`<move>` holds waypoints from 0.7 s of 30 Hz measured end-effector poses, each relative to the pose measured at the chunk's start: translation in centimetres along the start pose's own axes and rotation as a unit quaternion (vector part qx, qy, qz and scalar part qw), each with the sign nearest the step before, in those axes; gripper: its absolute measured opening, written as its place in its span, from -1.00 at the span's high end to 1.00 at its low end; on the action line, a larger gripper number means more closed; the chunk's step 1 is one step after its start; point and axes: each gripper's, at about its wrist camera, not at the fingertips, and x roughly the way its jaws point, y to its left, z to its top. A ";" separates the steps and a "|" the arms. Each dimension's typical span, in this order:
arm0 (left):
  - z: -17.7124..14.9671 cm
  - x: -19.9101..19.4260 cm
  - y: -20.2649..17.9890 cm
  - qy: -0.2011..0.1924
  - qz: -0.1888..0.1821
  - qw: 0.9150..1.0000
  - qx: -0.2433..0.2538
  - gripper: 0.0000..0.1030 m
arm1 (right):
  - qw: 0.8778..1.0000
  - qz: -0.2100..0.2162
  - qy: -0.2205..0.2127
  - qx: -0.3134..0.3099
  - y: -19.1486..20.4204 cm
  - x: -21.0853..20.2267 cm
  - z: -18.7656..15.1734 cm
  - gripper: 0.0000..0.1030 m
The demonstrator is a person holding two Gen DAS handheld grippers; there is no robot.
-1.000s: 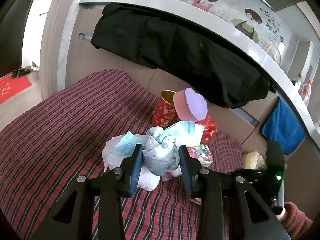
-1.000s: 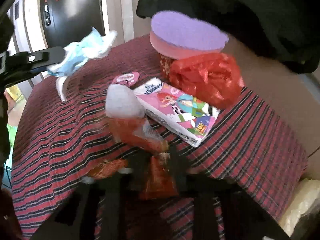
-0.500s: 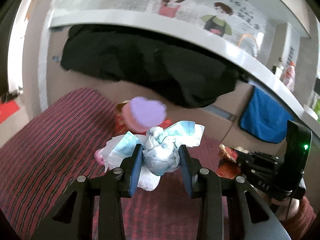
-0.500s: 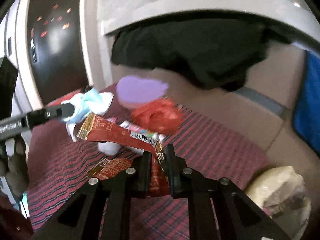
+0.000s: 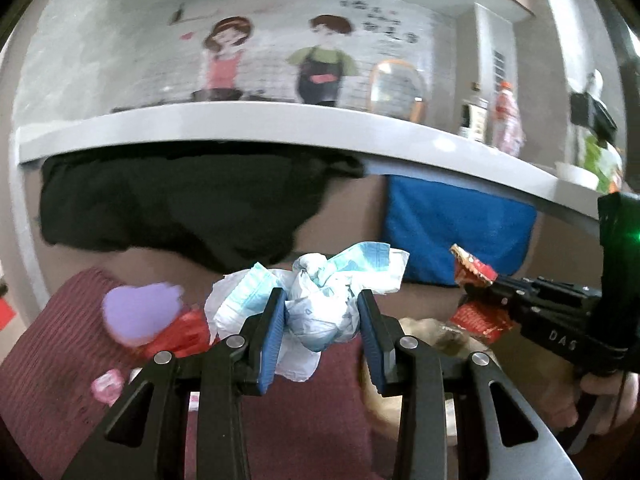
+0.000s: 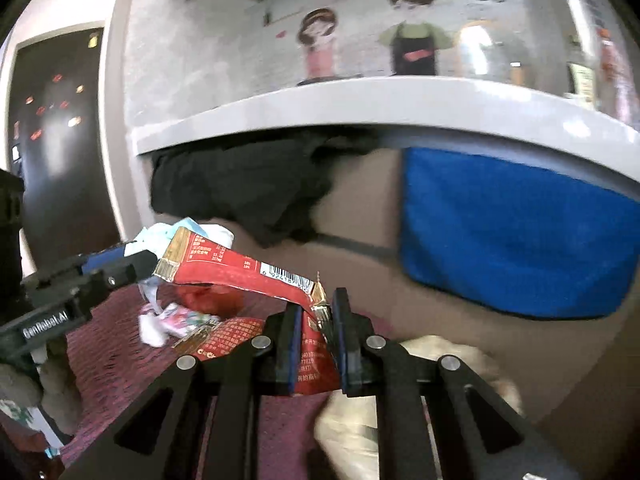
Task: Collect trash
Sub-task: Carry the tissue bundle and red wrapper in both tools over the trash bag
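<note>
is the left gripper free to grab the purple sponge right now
Probably not: the left gripper is shut on a crumpled white-and-blue wrapper, and the purple sponge sits off to its left.

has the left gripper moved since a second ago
Yes. The left gripper, clamping the crumpled tissue wad, swung right from the black garment toward the blue towel.

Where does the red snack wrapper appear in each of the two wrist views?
Left wrist view: red snack wrapper at far right, pinched in the right gripper.
Right wrist view: red snack wrapper at lower centre, stretching left from the fingers.
Shared landmark: blue cloth.
</note>
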 end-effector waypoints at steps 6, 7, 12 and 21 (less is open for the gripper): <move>-0.2 2.6 -4.9 0.004 -0.018 1.000 0.009 0.28 | 0.999 -0.037 -0.012 0.017 -4.2 -2.8 -0.7 0.75; -0.3 2.9 -5.4 0.004 -0.015 1.000 0.010 0.28 | 0.999 -0.042 -0.012 0.020 -4.7 -3.1 -0.9 0.75; -1.2 4.5 -7.4 0.013 0.000 1.000 0.000 0.28 | 0.998 -0.060 -0.010 0.035 -6.9 -3.4 -2.0 0.74; -2.7 6.9 -9.4 0.038 -0.003 0.999 0.004 0.28 | 0.996 -0.070 0.002 0.061 -9.6 -2.6 -4.2 0.73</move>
